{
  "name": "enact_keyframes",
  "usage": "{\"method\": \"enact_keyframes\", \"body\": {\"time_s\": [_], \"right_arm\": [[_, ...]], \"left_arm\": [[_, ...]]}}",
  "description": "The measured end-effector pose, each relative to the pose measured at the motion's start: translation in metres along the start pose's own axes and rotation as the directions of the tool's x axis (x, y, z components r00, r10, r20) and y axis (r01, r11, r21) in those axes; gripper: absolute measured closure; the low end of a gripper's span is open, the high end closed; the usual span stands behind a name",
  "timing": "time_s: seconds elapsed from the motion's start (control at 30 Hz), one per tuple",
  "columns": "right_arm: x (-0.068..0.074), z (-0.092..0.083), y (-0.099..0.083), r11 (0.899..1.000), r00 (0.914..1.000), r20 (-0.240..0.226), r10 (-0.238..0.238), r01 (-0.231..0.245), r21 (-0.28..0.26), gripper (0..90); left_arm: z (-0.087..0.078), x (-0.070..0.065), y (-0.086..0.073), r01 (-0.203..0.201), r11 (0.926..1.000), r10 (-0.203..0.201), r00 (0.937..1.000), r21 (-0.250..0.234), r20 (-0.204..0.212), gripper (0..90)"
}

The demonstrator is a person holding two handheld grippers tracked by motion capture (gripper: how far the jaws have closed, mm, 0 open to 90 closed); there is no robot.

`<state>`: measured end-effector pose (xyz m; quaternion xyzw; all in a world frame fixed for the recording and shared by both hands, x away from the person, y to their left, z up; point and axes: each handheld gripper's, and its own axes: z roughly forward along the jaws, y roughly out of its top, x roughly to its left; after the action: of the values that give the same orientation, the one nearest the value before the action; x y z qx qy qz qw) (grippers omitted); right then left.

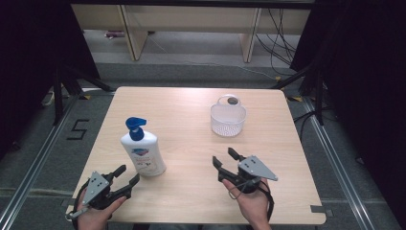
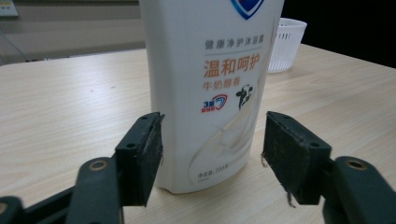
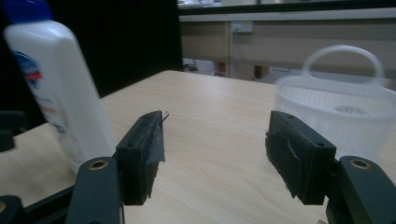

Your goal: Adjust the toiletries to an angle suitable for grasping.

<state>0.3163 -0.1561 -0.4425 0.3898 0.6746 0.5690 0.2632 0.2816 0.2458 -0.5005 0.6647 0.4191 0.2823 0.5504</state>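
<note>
Tabletop [image 1: 191,110] of pale wood, bare but for two things set well apart, likely so that each can be reached without knocking the other. Bottle [image 1: 142,149] standing upright at the near left, white with a blue pump head turned to the left, label facing the near edge; probably stood there, close to the left hand, to be an easy first grasp. Basket [image 1: 228,117] of white mesh plastic at the far right, open side up, handle raised over the far rim, seemingly waiting as a place to put the bottle. Left hand-held gripper [image 1: 123,176] low at the near edge, aimed at the bottle's base, jaws spread wide; in the left gripper view [image 2: 214,151] the bottle [image 2: 210,93] sits in the gap, left pad just about touching its side, right pad still clear, nothing pinched yet. Right hand-held gripper [image 1: 225,158] resting near the tabletop's middle front, jaws likewise wide apart and holding nothing, pointed toward the basket [image 3: 336,112] in its own view [image 3: 215,154], bottle [image 3: 56,88] off to one side.
</note>
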Motion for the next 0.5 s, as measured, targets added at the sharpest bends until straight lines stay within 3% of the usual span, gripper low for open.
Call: {"method": "enact_keyframes", "body": {"time_s": [0.1, 0.17, 0.23, 0.27, 0.4, 0.43, 0.5], "right_arm": [[0.02, 0.015, 0.013, 1.0, 0.9982, -0.057, -0.02, 0.02, -0.008, 37.2], [0.03, 0.026, 0.018, 0.998, 0.9941, -0.089, -0.061, 0.059, -0.03, 37.0], [0.038, 0.032, 0.022, 0.996, 0.9914, -0.096, -0.088, 0.086, -0.031, 36.9], [0.042, 0.035, 0.023, 0.997, 0.9909, -0.108, -0.08, 0.077, -0.03, 36.8], [0.045, 0.039, 0.028, 0.995, 0.9906, -0.097, -0.095, 0.094, -0.024, 36.4], [0.047, 0.039, 0.029, 0.997, 0.992, -0.105, -0.071, 0.07, -0.019, 36.4], [0.047, 0.04, 0.03, 0.998, 0.9925, -0.101, -0.068, 0.067, -0.015, 36.4]], "left_arm": [[0.0, 0.0, -0.001, 0.008, 1.0, -0.008, 0.9999, 0.0, -0.006, 32.6], [0.002, 0.0, -0.002, 0.011, 0.9999, -0.011, 0.9999, -0.005, 0.0, 29.8], [0.001, 0.0, -0.001, 0.015, 0.9999, -0.015, 0.9999, 0.001, -0.004, 28.0], [0.002, 0.0, -0.001, 0.019, 0.9998, -0.019, 0.9998, -0.01, 0.002, 26.9], [0.001, -0.002, 0.004, 0.004, 0.9998, -0.004, 0.9999, -0.018, -0.01, 20.1], [-0.001, -0.002, 0.007, 0.002, 0.9996, -0.002, 0.9998, -0.029, -0.02, 18.9], [-0.003, -0.003, 0.007, -0.008, 0.9996, 0.008, 0.9995, -0.027, -0.03, 17.4]]}}
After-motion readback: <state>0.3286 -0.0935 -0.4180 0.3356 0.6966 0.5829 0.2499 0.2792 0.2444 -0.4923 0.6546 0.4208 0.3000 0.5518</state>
